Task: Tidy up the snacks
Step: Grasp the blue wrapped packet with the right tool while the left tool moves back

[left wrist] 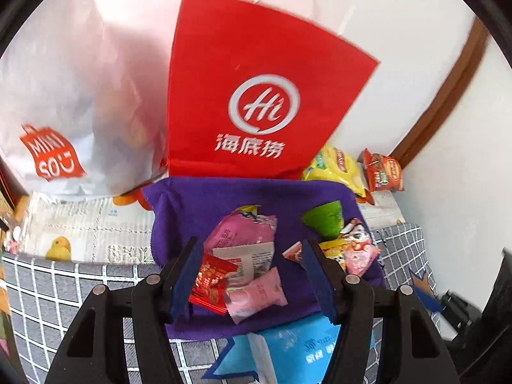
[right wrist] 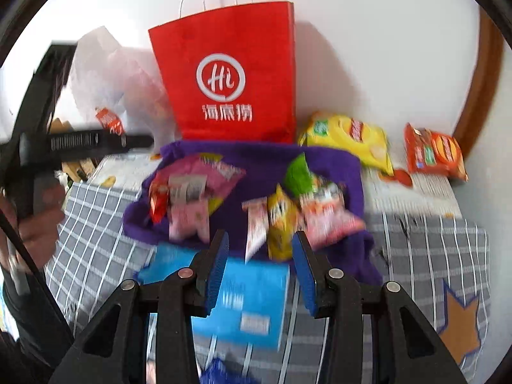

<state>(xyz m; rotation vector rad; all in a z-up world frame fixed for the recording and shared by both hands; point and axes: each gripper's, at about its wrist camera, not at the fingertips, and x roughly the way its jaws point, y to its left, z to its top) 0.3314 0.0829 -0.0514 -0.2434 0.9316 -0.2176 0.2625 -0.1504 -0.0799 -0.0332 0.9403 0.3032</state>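
Purple soft cloth [left wrist: 179, 204] lies spread just ahead of both tongs so the small snack packets [left wrist: 246, 256] stay together on it, while the left tongs [left wrist: 252, 275] and right tongs [right wrist: 260, 265] hang above, partly open and empty.

- A red paper bag [left wrist: 256, 96] stands straight ahead of the tool against the white wall [left wrist: 400, 32], white twine handles at its top — a round white logo and white characters on its face.
- A white plastic bag [left wrist: 64, 96] slumps ahead and to the left, touching the red bag's side; it carries a red label.
- A grey checked cloth [left wrist: 48, 294] covers the surface under and to both sides of the tool.
- A printed sheet with a yellow chick picture [left wrist: 89, 230] lies ahead-left, over the far part of the checked cloth.
- A brown wooden trim [left wrist: 448, 89] curves up the wall, far right.
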